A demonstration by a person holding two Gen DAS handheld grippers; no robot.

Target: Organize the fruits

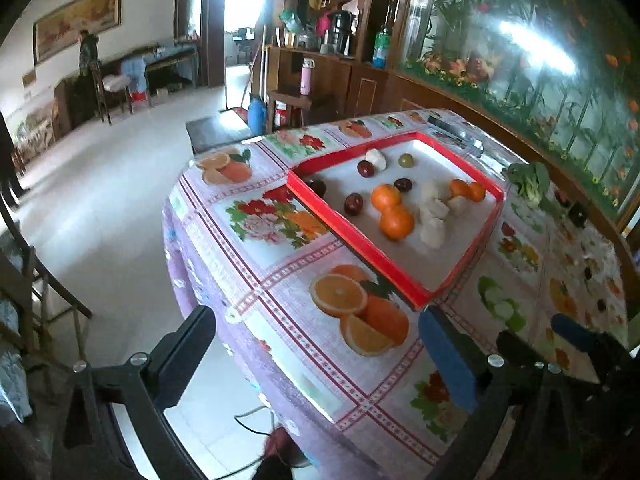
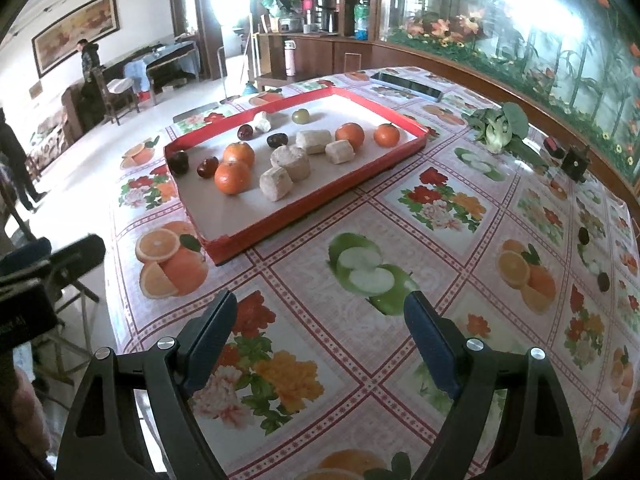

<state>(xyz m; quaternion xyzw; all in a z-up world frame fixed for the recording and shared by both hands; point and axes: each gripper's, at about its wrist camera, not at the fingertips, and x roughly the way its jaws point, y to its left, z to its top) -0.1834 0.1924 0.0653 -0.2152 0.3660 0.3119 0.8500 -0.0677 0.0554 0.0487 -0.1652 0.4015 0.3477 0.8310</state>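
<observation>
Left wrist view
- Left gripper (image 1: 320, 344): jaws spread as wide as they go, nothing between them; it hangs over the near edge of the table, one finger over the floor, the blue-padded finger over the cloth.
- Right gripper (image 1: 576, 336): seen at the right edge, low over the cloth; its jaw state cannot be told from here.
- Table (image 1: 280, 280): covered by a cloth printed with oranges, flowers and apples.
- Red tray (image 1: 372, 260): white inside, lying on the cloth ahead of the gripper, well apart from it.
- Oranges: two touching near the tray's middle (image 1: 394, 216), two smaller ones side by side at the far right wall (image 1: 466, 190).
- Pale cake pieces (image 1: 434, 216): a cluster just right of the middle oranges.
- Dark red fruits (image 1: 354, 204): scattered over the tray's left half.
- Green fruit (image 1: 405, 160): alone near the far wall.
- Leafy vegetable (image 1: 528, 184): on the cloth beyond the tray's right wall.

Right wrist view
- Right gripper (image 2: 320, 336): jaws parted with nothing between them, above the printed cloth, well short of the tray.
- Left gripper (image 2: 60, 264): at the left edge, beside the table; blurred.
- Red tray (image 2: 300, 216): straight ahead, holding all the fruit.
- Oranges: two touching at the left (image 2: 234, 174), two apart at the right (image 2: 386, 135).
- Pale cake pieces (image 2: 292, 162): between the two orange pairs.
- Green fruit (image 2: 301, 116): near the far wall.
- Leafy vegetable (image 2: 500, 128): on the cloth right of the tray.
- Person (image 2: 89, 60): standing far off by the wall.
</observation>
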